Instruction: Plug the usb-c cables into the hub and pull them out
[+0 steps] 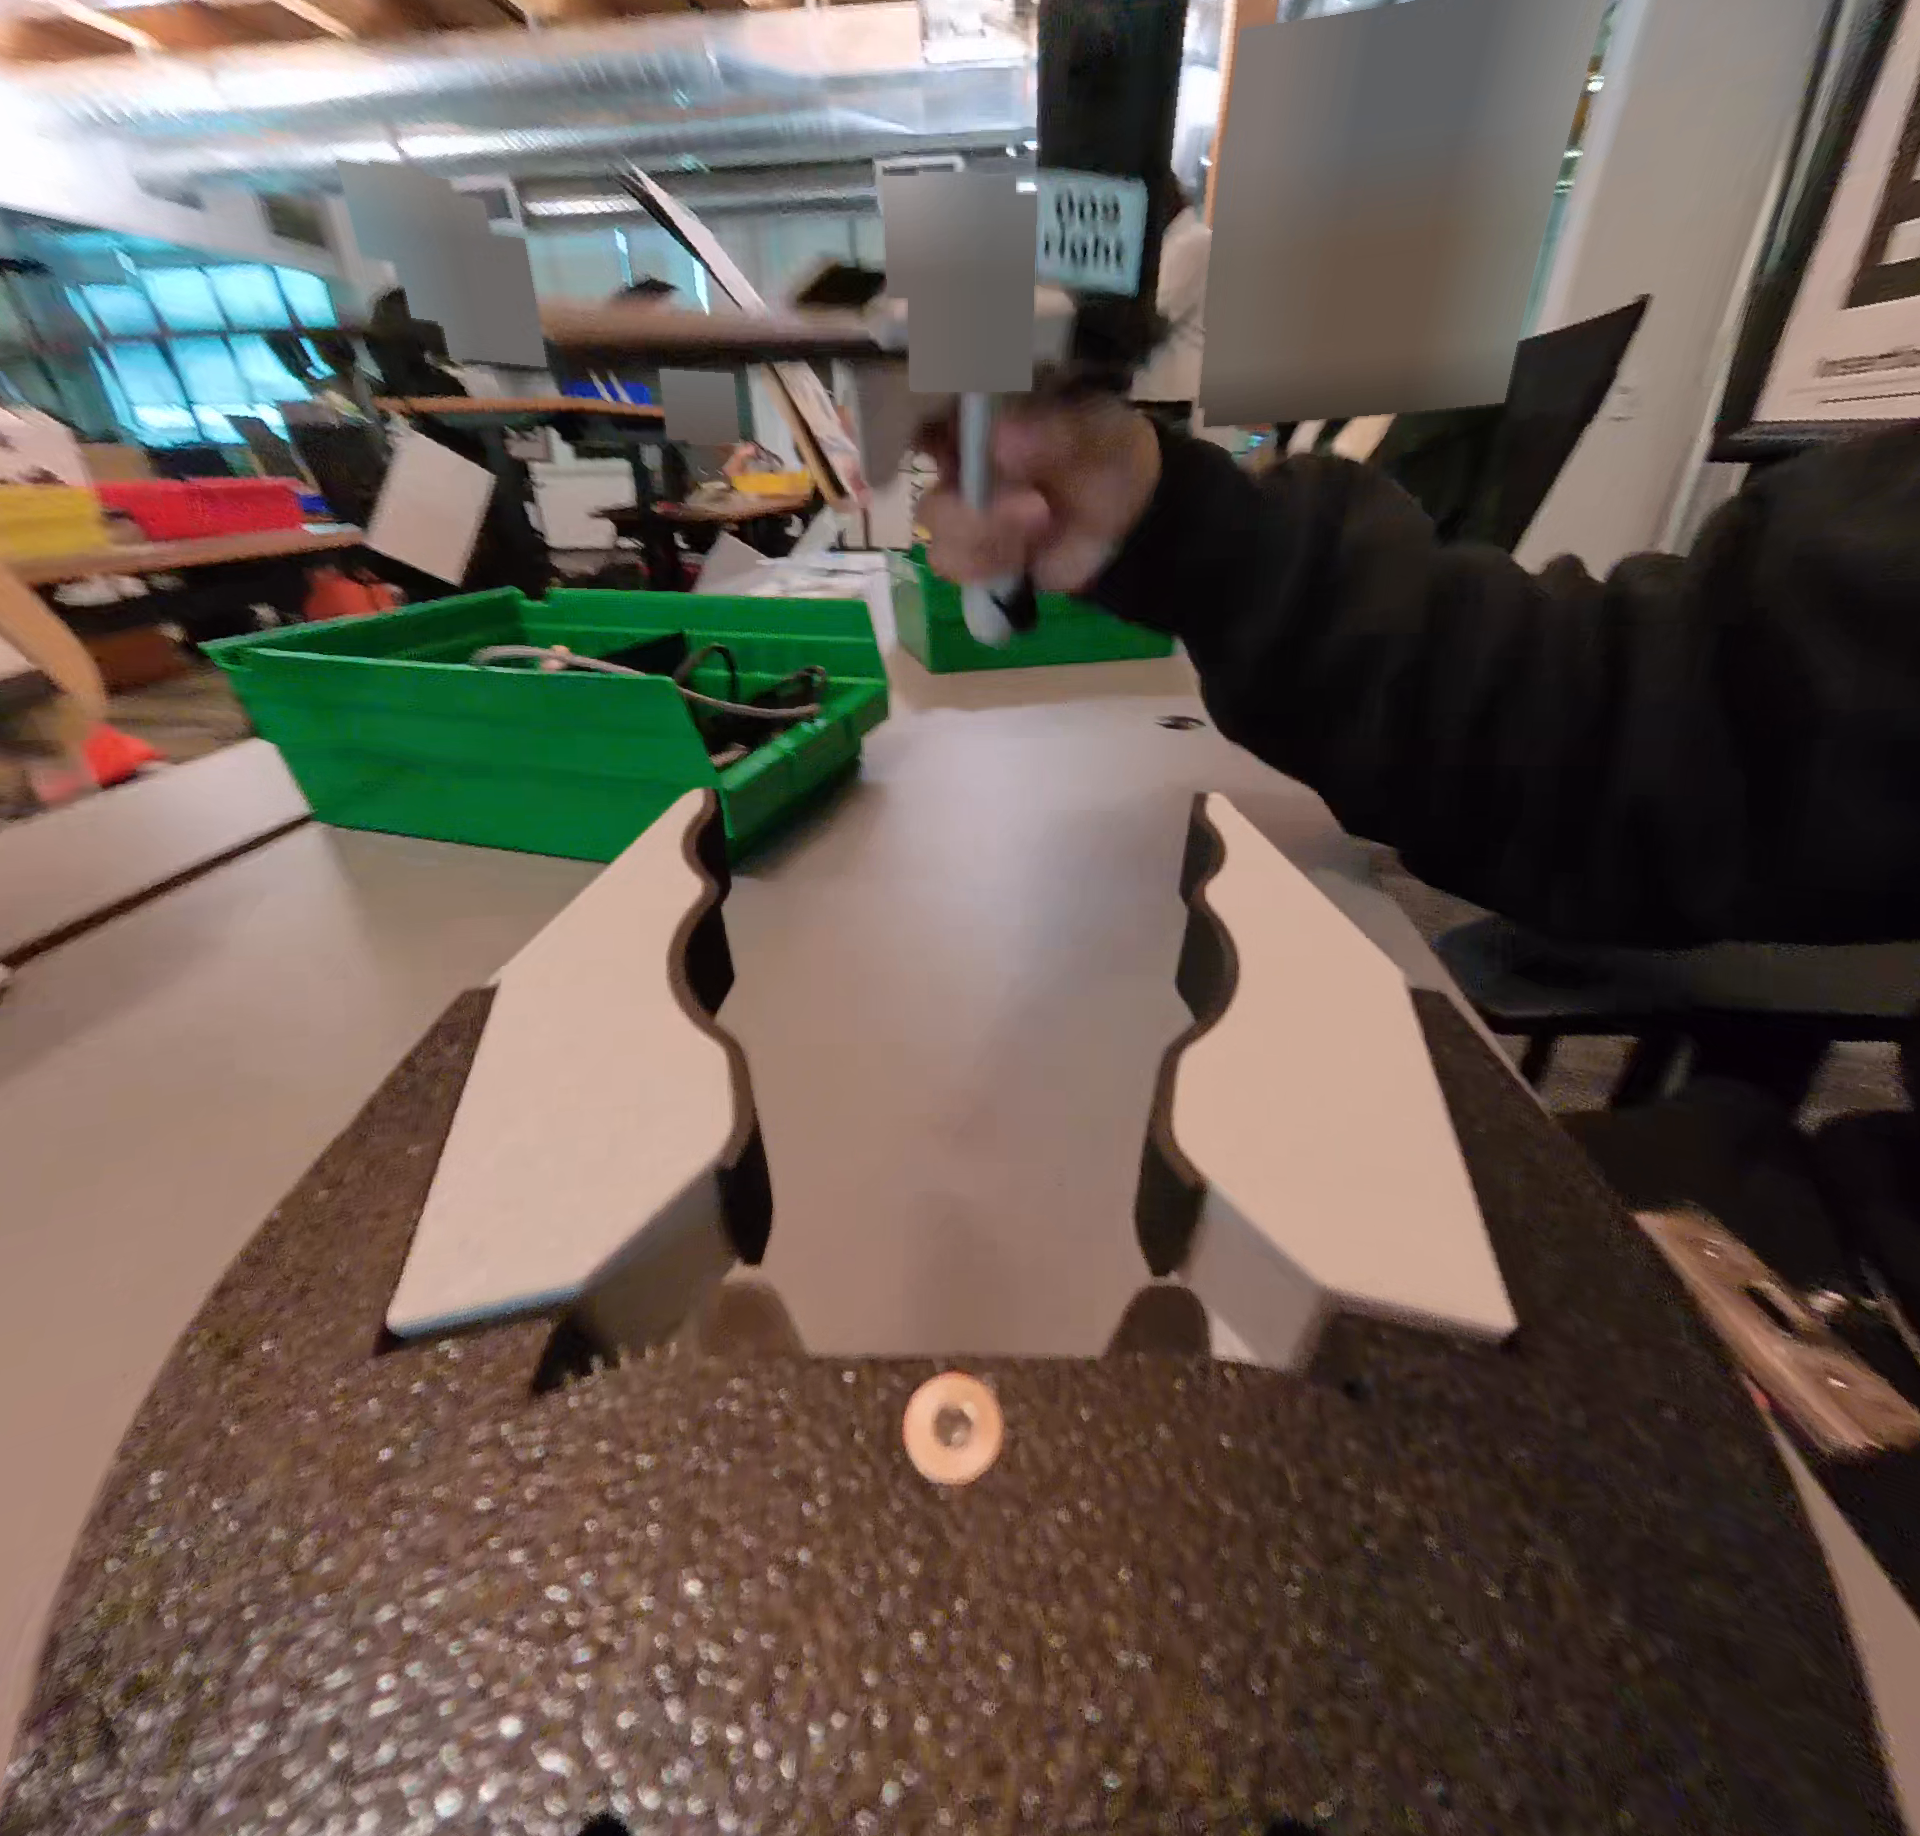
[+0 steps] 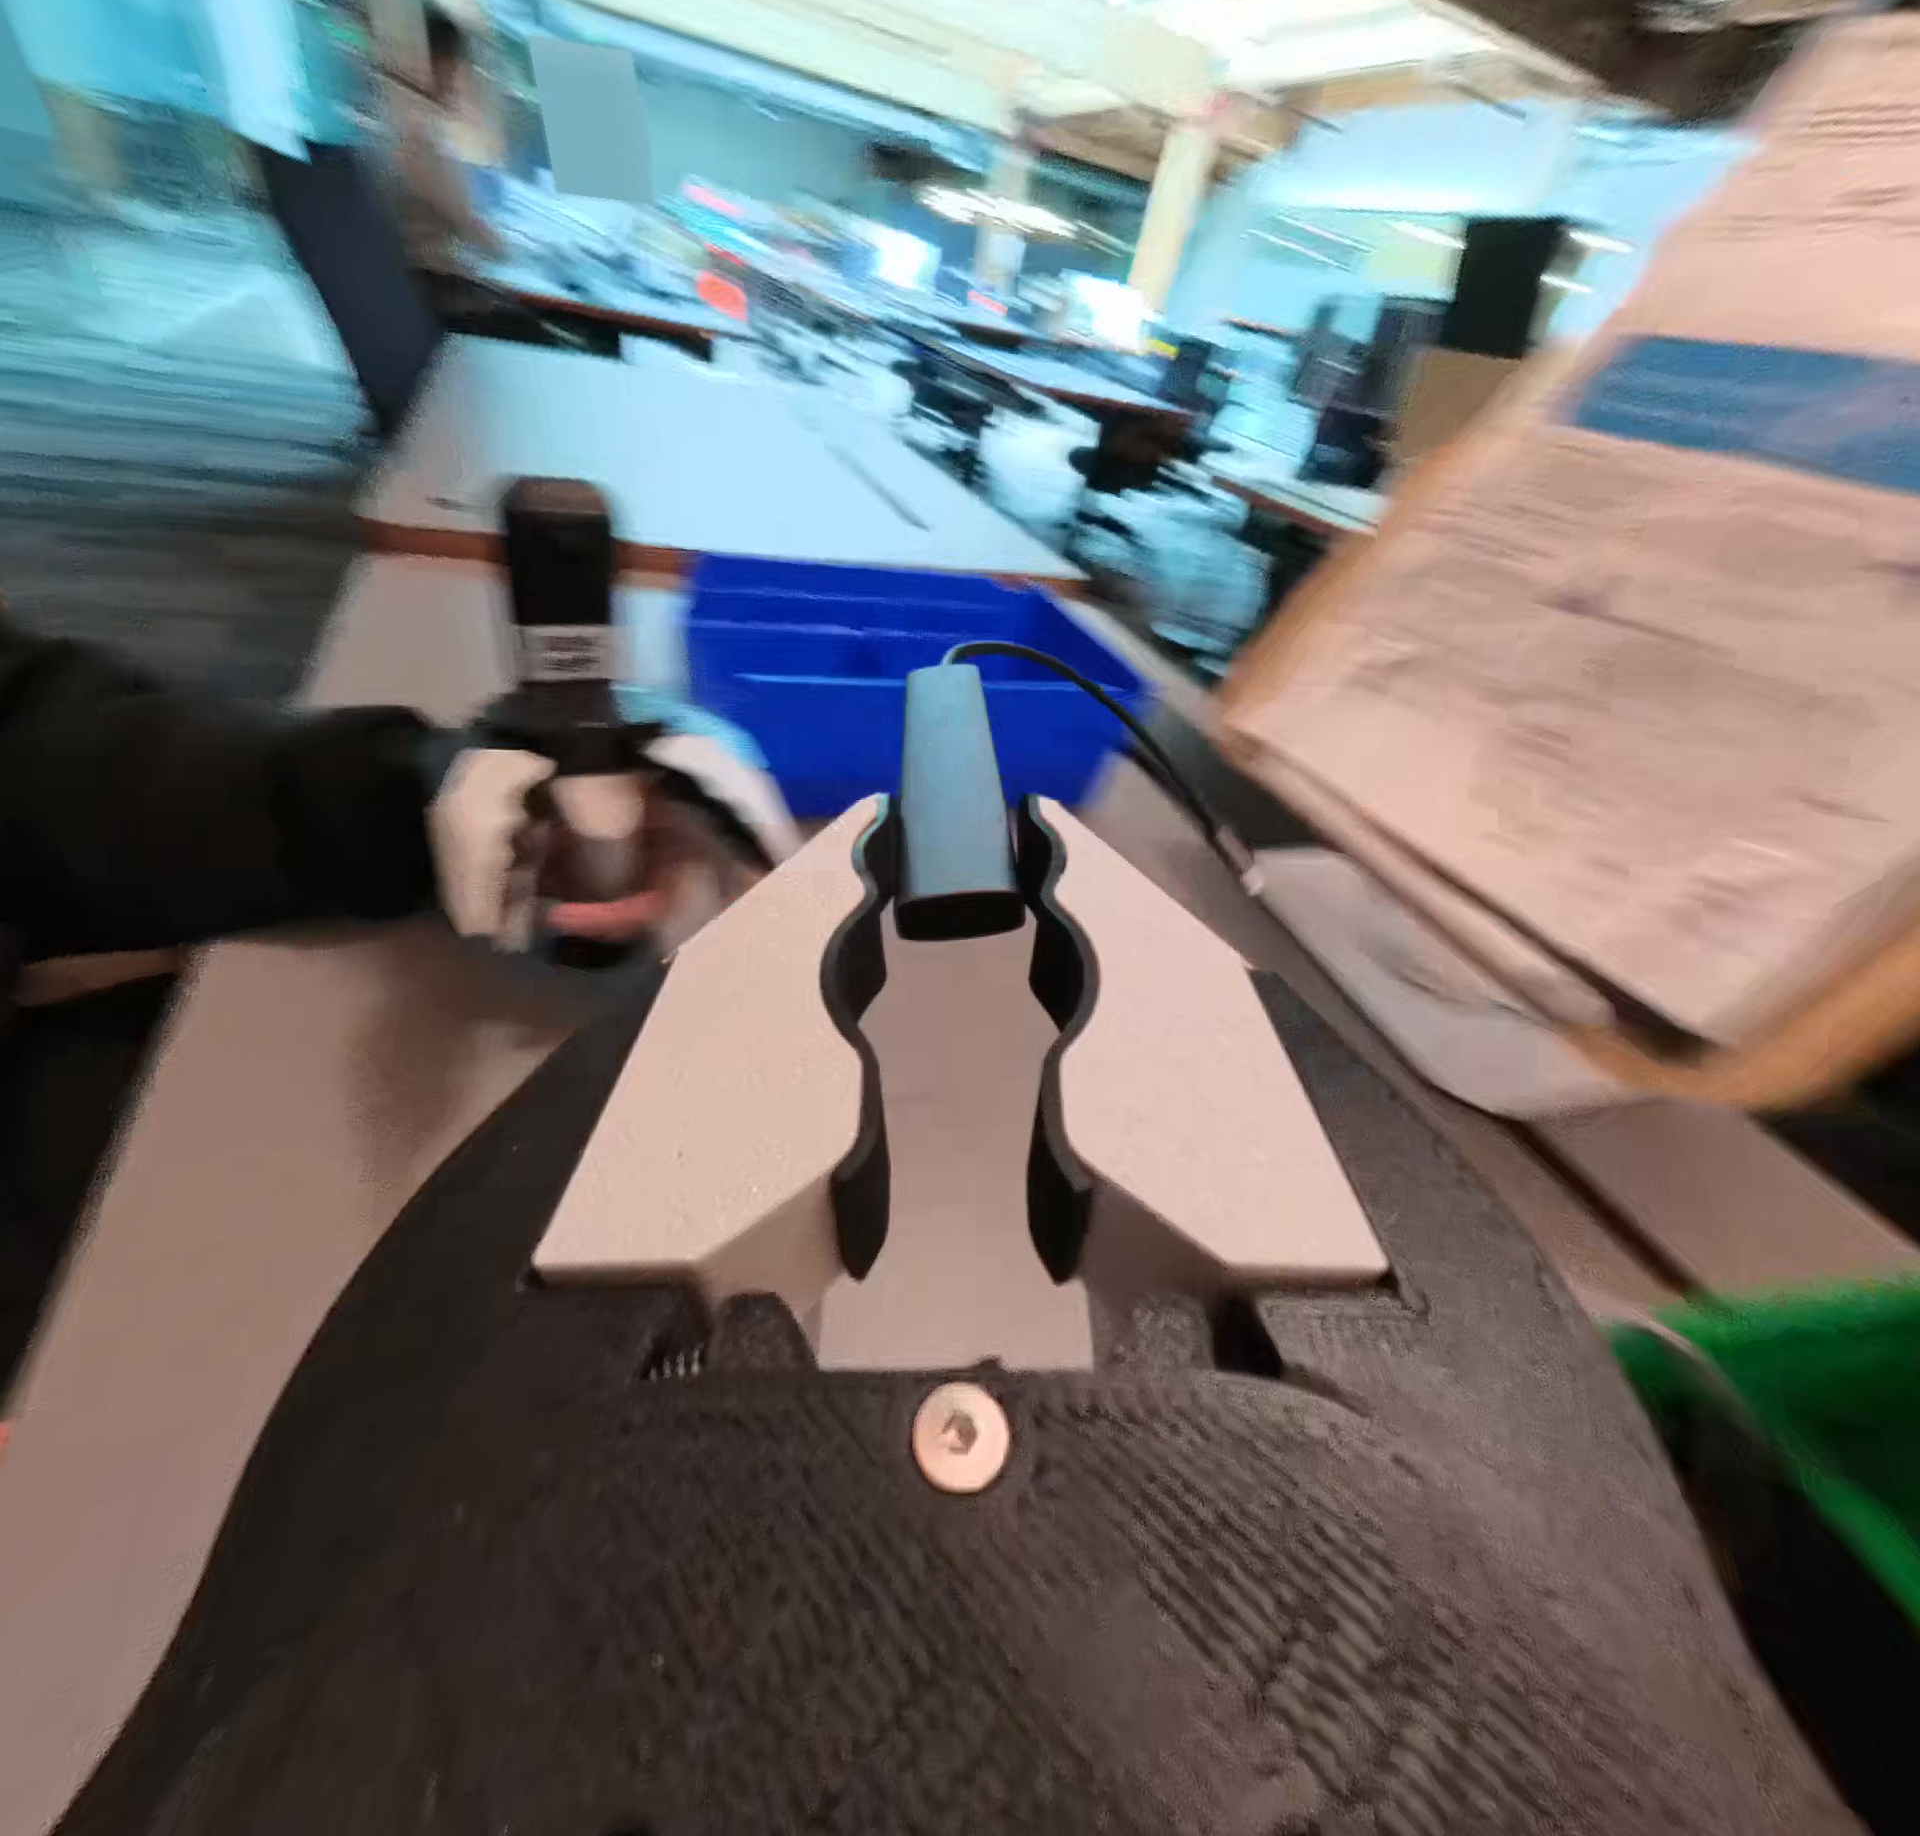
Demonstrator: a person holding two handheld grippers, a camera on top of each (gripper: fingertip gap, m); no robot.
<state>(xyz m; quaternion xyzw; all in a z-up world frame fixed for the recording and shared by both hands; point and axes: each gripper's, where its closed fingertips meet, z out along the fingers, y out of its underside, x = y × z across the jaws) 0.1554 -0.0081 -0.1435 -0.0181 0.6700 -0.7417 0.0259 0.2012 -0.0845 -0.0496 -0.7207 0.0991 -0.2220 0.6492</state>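
Note:
My right gripper [image 2: 951, 815] is shut on a slim dark grey hub [image 2: 945, 737], which stands up between the fingertips above the grey table. The hub's thin black cable [image 2: 1143, 737] arcs off its far end and hangs down to the right. My left gripper [image 1: 956, 810] is open and empty, with its jaws wide apart over the bare grey table [image 1: 956, 1059]. Grey and black cables [image 1: 727, 695] lie in a green bin [image 1: 468, 737] just beyond its left finger. Both views are blurred.
A black-sleeved arm and hand [image 1: 1039, 498] hold the other gripper's handle at the back right. A second green bin [image 1: 966, 633] stands behind it. A blue bin [image 2: 831, 664] sits behind the hub. A large brown cardboard box [image 2: 1610, 643] rises at the right.

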